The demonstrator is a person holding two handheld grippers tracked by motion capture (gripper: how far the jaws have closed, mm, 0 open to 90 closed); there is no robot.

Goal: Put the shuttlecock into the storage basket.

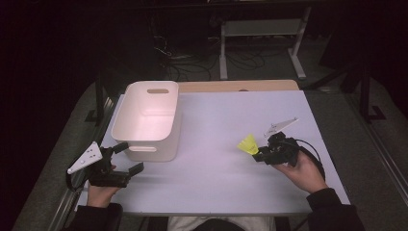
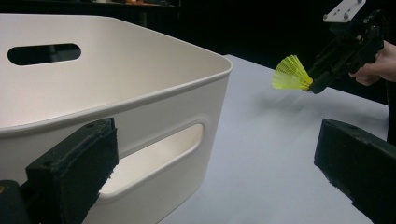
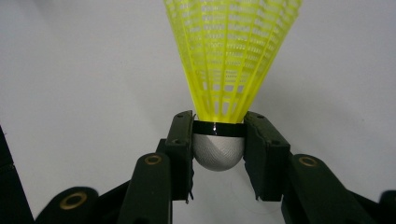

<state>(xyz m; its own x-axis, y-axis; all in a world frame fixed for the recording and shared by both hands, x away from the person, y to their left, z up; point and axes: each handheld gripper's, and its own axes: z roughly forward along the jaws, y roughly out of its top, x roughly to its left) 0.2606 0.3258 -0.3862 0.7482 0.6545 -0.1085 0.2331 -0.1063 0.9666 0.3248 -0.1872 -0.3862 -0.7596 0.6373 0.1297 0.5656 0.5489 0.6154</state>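
1. Two grippers: right gripper (image 1: pixel 261 155), right of frame centre, has fingers clamped on the yellow shuttlecock (image 1: pixel 248 144), clear above the desk (image 1: pixel 216 120).
2. Left gripper (image 1: pixel 127 156), lower left: fingers apart beside the white bin (image 1: pixel 166 154).

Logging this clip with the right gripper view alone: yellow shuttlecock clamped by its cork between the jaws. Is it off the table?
Observer: Yes. In the left gripper view the shuttlecock hangs above the white table, held by the right gripper.
Operator: Any container nearby?
Observer: A white bin stands at the table's left, with nothing inside it.
Operator: And the other hand?
Observer: The left gripper sits beside the bin's near wall, jaws open, holding nothing.
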